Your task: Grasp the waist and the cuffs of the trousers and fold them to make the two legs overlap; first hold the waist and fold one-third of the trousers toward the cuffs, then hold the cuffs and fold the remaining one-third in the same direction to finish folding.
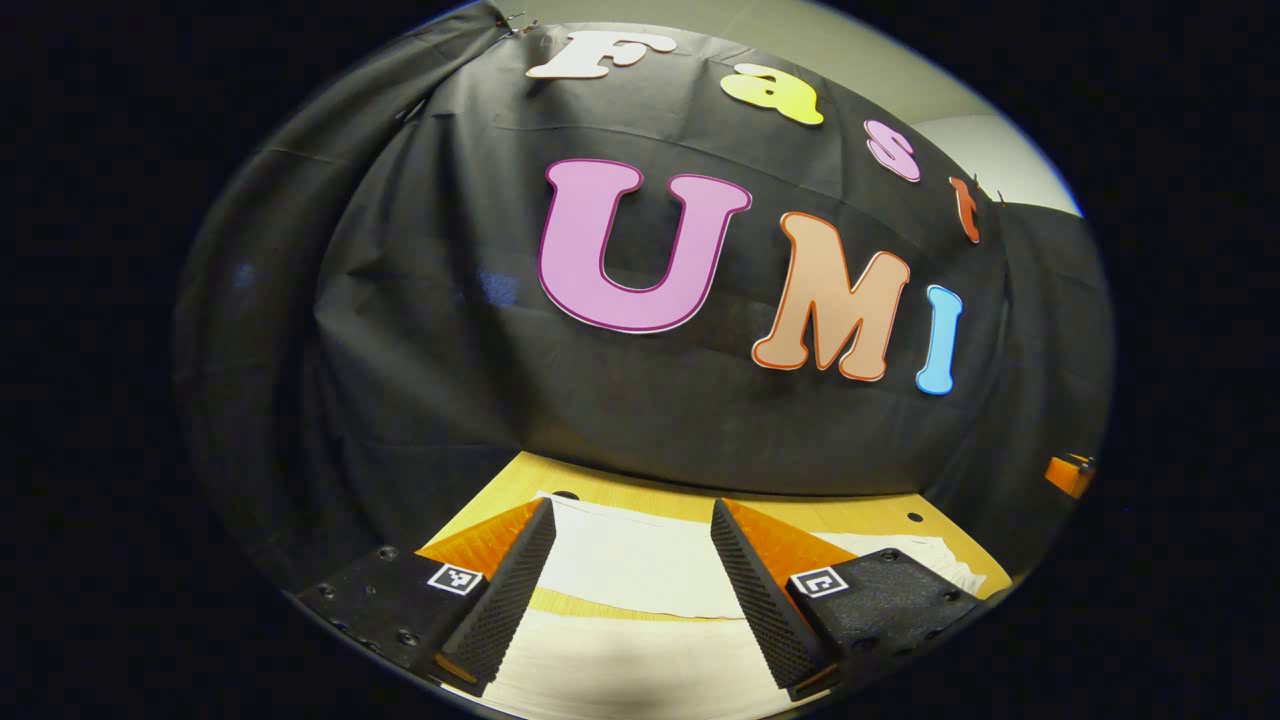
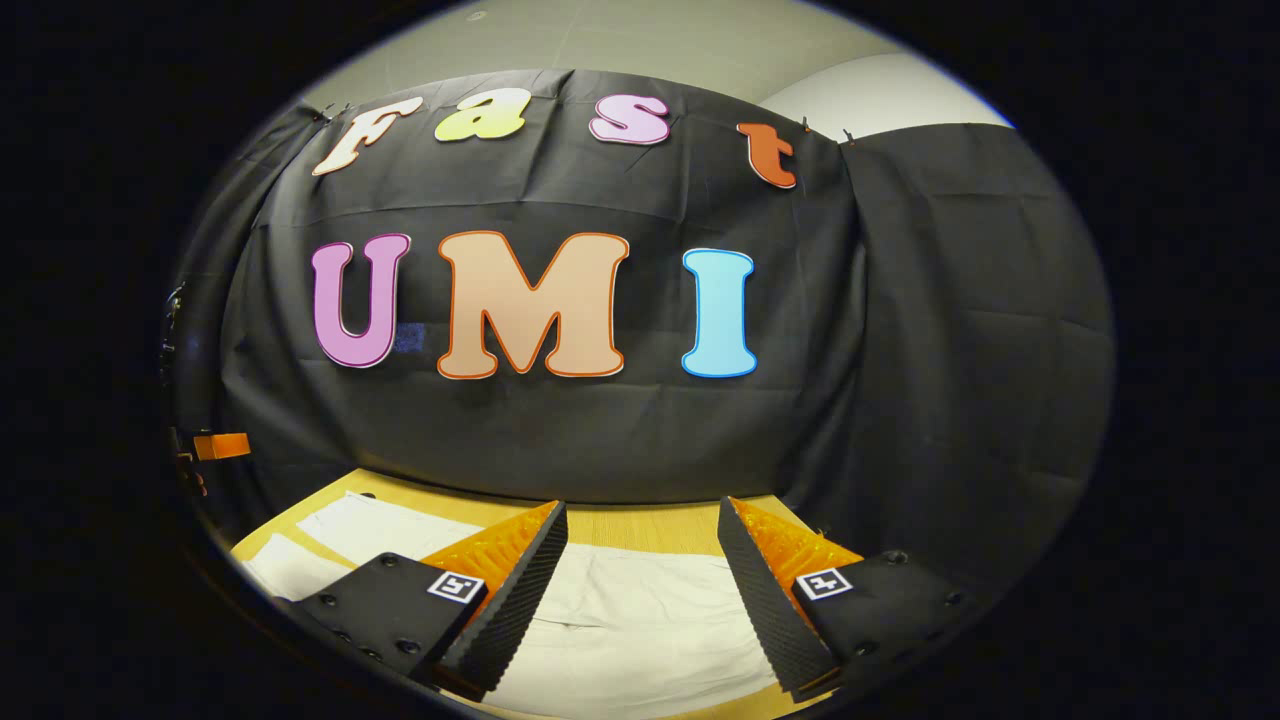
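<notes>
Left gripper [image 1: 632, 515] and right gripper [image 2: 642, 515] both spread apart, holding nothing, above white cloth trousers [image 2: 640, 625] lying flat on tan wooden table [image 1: 650, 497].

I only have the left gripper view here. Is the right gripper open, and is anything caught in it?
Observer: The right gripper is open, jaws wide apart, nothing between them.
Operator: What lies under it?
Observer: The white trousers lie flat there, spanning the gap between the jaws, on the wooden table.
Operator: Any cloth off to its side?
Observer: Yes. In the right gripper view another stretch of white fabric lies to the left of the jaws, also flat on the table.
</notes>
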Tool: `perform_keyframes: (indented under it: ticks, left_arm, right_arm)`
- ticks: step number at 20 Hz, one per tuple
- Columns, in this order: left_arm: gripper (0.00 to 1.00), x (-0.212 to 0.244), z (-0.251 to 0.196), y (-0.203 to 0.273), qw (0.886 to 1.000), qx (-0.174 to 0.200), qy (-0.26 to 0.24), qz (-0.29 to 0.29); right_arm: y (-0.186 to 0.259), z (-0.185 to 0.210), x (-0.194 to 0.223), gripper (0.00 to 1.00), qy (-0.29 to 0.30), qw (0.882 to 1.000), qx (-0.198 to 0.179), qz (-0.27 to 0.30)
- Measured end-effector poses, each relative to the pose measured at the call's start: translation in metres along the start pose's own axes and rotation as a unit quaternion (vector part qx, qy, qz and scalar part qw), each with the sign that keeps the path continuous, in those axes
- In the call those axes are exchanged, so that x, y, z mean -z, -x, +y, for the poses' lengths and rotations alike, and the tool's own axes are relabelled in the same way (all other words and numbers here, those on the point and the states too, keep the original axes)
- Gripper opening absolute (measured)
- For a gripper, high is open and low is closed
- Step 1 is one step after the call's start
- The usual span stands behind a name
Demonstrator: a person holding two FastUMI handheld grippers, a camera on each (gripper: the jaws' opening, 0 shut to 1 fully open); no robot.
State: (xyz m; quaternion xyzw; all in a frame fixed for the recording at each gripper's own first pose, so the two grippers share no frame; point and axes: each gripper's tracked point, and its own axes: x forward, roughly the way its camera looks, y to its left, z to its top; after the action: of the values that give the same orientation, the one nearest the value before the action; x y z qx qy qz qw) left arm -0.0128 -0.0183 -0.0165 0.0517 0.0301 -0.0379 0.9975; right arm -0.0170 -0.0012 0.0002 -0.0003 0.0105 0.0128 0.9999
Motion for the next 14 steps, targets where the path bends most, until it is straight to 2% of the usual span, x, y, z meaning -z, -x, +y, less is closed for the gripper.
perform_keyframes:
  ticks: [5, 8, 11, 14]
  left_arm:
    - [0.96, 0.032, 0.001, 0.001, 0.997, 0.036, -0.050, 0.051]
    - [0.95, 0.056, -0.008, 0.009, 0.990, 0.086, -0.068, 0.093]
    - [0.95, 0.096, -0.011, 0.024, 0.972, 0.133, -0.109, 0.157]
    - [0.95, 0.128, -0.006, 0.037, 0.946, 0.180, -0.165, 0.214]
  right_arm:
    - [-0.003, 0.005, 0.006, 0.97, 0.005, 1.000, -0.009, 0.006]
    - [-0.005, 0.009, 0.012, 0.97, 0.004, 1.000, -0.016, 0.011]
    - [-0.005, 0.015, 0.022, 0.97, -0.002, 1.000, -0.023, 0.021]
    - [-0.002, 0.017, 0.033, 0.97, -0.005, 0.999, -0.024, 0.033]
